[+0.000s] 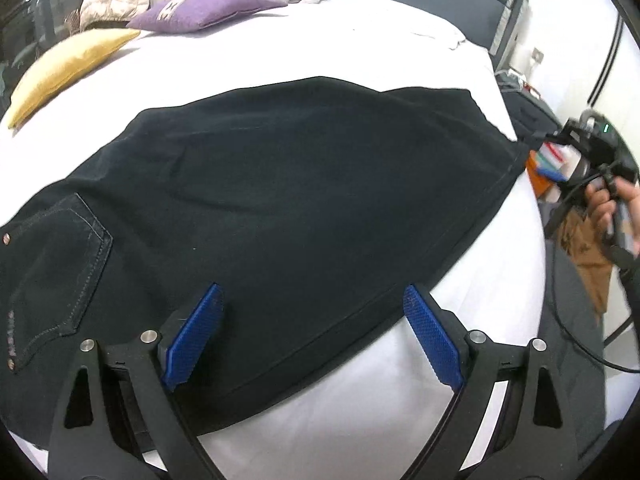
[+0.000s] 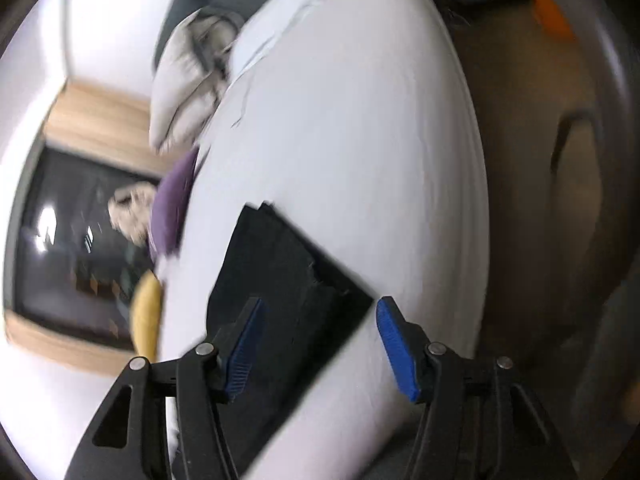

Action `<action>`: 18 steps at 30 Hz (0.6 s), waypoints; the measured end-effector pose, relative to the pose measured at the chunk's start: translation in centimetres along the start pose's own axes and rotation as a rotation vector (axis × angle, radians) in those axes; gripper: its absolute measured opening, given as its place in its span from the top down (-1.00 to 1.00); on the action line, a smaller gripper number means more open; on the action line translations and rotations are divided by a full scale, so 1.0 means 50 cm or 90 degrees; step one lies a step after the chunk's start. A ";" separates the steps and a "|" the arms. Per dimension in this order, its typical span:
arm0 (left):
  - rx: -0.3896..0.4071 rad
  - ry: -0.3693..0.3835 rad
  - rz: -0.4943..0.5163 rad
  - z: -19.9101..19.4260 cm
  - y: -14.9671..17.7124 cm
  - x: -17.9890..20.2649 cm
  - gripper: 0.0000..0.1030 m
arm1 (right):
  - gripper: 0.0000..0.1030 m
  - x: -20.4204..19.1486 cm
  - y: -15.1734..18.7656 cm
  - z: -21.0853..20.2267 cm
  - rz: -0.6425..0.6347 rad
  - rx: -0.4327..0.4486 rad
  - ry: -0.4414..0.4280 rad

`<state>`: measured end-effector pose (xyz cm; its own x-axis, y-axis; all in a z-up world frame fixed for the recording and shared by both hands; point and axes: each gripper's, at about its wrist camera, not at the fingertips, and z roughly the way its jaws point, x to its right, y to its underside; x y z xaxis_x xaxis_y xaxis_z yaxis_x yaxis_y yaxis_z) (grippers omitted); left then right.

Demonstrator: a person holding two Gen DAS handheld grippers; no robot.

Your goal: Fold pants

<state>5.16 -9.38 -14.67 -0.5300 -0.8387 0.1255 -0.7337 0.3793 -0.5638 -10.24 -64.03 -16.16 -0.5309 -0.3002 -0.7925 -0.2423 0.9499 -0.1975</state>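
Two layers of black jeans (image 1: 304, 184) lie flat across the white bed sheet (image 1: 320, 32), waist and back pocket (image 1: 56, 264) toward the left of my left wrist view, leg hems toward the right near the bed's edge. I judge the pants already folded leg on leg, so the step now is the fold across the length. To do it well I want each gripper pinching both layers at a corner of the hem end, lifting evenly, and carrying the hems over to the waist so the edges meet square and no crease gets trapped.

My left gripper (image 1: 312, 336) hangs just above the near seam of the jeans, its blue pads (image 1: 192, 340) spread wide, with nothing between them and no contact that I can see. My right gripper (image 2: 316, 344) is off the side of the bed, tilted, its view blurred; its jaws stand apart and empty, the hem end of the jeans lying on the sheet beyond them. The yellow cushion (image 1: 68, 68) and purple cushion (image 1: 208, 8) sit well apart from the jeans.
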 end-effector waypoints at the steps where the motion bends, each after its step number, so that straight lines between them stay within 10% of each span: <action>1: 0.005 0.006 -0.014 -0.004 -0.002 -0.008 -0.79 | -0.18 -0.002 -0.002 0.026 0.013 -0.004 -0.013; 18: 0.001 0.045 -0.048 -0.011 0.039 0.000 -0.79 | -0.01 0.042 0.073 0.113 0.085 -0.033 -0.026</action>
<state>3.48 -8.42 -15.31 -0.5015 -0.8355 0.2247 -0.7720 0.3148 -0.5522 -7.65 -60.70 -21.79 -0.5285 -0.1664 -0.8324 -0.2134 0.9752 -0.0595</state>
